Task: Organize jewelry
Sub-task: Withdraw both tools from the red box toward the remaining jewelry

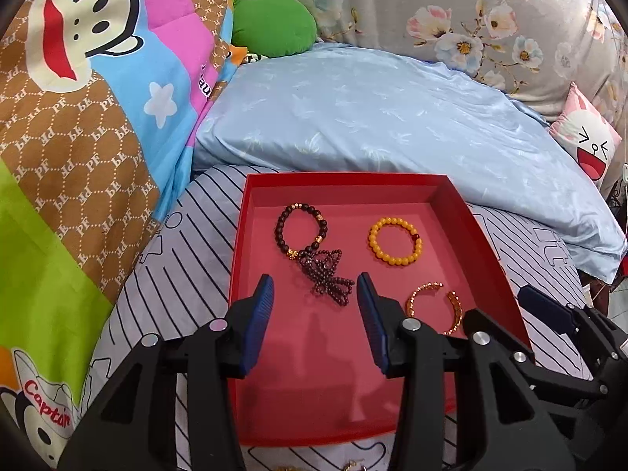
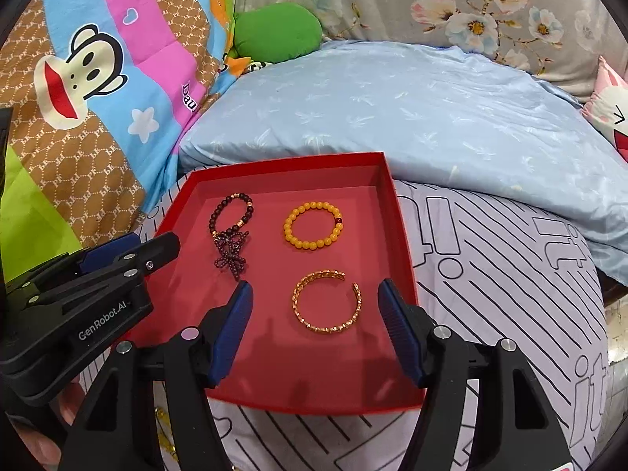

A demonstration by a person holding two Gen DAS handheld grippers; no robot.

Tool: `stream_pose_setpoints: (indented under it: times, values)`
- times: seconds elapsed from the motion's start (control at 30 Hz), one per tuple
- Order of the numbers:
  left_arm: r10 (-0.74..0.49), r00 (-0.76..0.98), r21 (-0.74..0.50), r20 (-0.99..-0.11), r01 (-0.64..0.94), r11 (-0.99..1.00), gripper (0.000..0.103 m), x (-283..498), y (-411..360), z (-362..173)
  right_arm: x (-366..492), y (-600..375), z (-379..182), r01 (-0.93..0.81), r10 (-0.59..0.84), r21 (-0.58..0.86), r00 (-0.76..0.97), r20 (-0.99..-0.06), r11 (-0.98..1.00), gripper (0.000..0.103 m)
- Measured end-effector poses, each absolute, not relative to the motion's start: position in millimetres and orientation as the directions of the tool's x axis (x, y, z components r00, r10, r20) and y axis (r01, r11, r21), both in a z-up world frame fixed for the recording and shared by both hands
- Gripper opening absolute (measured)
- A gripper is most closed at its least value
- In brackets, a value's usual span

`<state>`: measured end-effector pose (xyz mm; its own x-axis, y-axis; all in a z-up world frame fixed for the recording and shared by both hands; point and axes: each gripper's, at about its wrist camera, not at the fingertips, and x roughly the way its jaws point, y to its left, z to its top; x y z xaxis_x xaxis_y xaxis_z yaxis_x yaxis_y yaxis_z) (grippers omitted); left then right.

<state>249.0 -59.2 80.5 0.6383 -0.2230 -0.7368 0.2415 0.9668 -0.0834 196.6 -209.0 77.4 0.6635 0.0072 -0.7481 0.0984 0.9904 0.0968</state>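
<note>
bed: striped sheet (image 1: 165, 259) | blue pillow (image 1: 373, 110) | cartoon quilt (image 1: 78, 117) | floral fabric (image 1: 451, 8)

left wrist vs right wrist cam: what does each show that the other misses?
Left wrist only: the whole laughing face on the pink cushion, and a Captain cartoon print at lower left.

Right wrist only: the GenRobot.AI label on the left hand-held gripper seen from the side, and the full gold cuff bracelet, unobstructed.

Both: red tray holding the dark bead bracelet, yellow bead bracelet and gold cuff; blue pillow; green cushion. Both hand-held grippers open, empty; right hand-held gripper.
</note>
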Motion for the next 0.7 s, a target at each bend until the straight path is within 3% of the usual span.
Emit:
stream_pose_setpoints:
  times: [0.2,0.33,0.7]
  values:
    - [-0.228,0.637,-0.097,-0.736,0.234,0.967,0.043,226.5,-48.3,86.7,167.7,-214.0,83.9,0.110,0.007,0.109,0.670,-0.742,0.988,0.064]
    - [-0.231,0.643,-0.111,-0.730,0.222,0.969,0.051,206.3,-36.2,88.2,146.2,-216.6,82.6,0.119,0.000,0.106,0.666,-0.746,0.987,0.064]
    - [-0.233,0.613,-0.135,-0.755,0.201,0.970,0.051,150.4,-7.1,69.8,82.1,-215.4,62.6,0.146,-0.019,0.095,0.634,-0.773,0.985,0.064]
